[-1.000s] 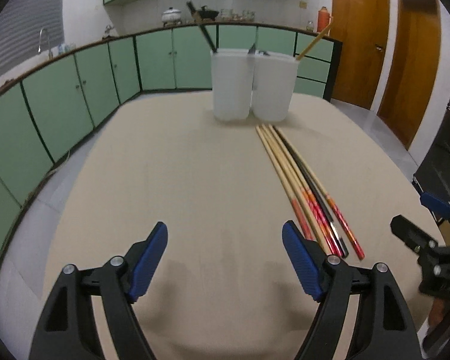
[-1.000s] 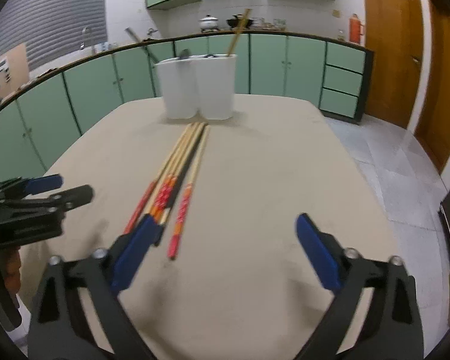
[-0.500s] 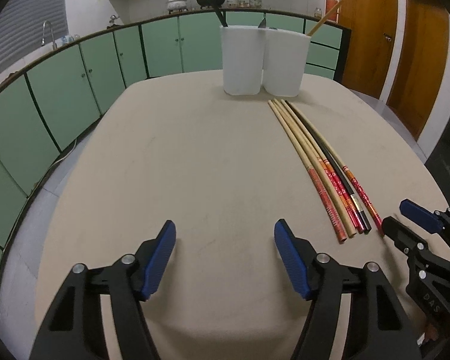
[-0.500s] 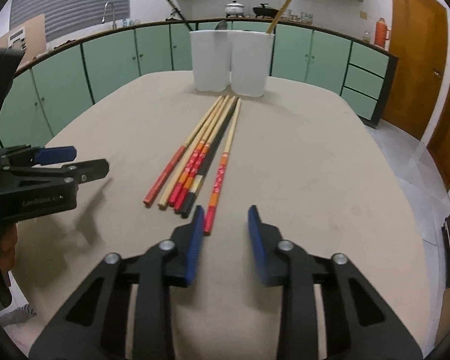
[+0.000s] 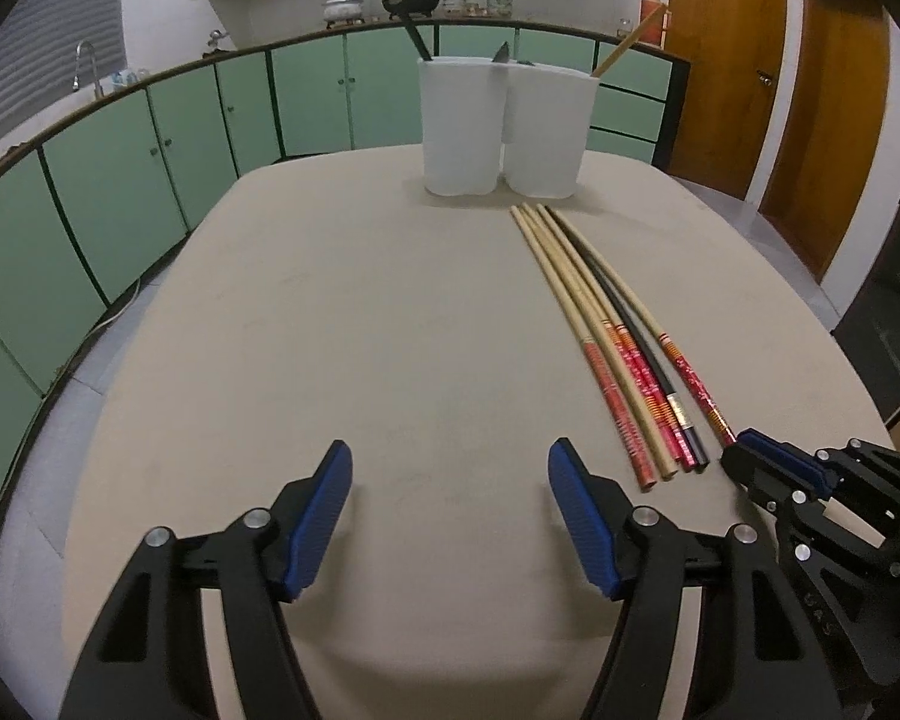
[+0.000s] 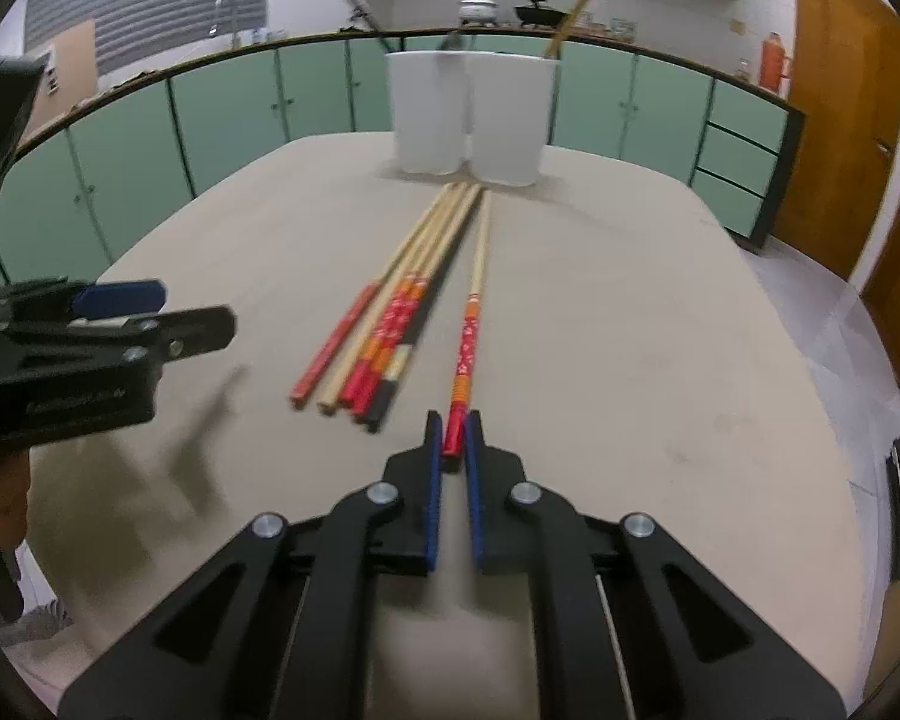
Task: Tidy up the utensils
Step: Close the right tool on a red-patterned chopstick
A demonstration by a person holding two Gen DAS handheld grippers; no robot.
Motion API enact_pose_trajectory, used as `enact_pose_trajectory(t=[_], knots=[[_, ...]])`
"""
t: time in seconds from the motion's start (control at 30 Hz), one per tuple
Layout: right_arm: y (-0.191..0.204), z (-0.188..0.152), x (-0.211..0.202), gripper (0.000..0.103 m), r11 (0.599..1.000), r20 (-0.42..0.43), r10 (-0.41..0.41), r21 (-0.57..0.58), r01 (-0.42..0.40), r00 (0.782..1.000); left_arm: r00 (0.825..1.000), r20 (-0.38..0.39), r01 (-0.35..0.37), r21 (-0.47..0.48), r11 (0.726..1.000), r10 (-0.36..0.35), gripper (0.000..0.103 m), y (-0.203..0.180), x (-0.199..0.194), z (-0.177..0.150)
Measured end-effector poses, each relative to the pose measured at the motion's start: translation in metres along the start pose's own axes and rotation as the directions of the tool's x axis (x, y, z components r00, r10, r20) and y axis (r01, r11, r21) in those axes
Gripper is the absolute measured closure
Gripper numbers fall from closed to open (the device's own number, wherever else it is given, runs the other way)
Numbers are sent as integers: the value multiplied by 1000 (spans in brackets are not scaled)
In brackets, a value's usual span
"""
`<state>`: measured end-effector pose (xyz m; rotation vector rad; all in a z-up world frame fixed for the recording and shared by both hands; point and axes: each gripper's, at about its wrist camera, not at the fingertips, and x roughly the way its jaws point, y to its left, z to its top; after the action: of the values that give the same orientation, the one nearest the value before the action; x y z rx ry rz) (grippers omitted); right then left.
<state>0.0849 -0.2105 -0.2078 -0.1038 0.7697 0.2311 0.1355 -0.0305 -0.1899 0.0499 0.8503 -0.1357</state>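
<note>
Several long chopsticks lie side by side on the beige table, running toward two white holders. My right gripper is shut on the red end of the rightmost chopstick, which is set a little apart from the other chopsticks. The right gripper also shows in the left wrist view. My left gripper is open and empty above bare table, left of the chopstick ends. It also shows at the left of the right wrist view. The holders hold a few utensils.
The beige table has rounded edges. Green cabinets curve around the back and left. Wooden doors stand at the right. A pot and a wok sit on the far counter.
My right gripper went from wide open to shut around the end of the rightmost chopstick. My left gripper stayed open and pulled back a little from the holders.
</note>
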Motion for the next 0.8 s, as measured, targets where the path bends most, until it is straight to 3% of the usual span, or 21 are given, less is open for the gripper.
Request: enact_pose_trajectory(t=[0.4,0.8], knots=[[-58,12,-14,98,973,70,-117,210,100,991,999,19,29,-37,999,-28,41,-28,2,0],[-67,9,-11,98,966,61,-108,243,90,992,999,19,31,-68,997,-29,46,-47,7,-9]])
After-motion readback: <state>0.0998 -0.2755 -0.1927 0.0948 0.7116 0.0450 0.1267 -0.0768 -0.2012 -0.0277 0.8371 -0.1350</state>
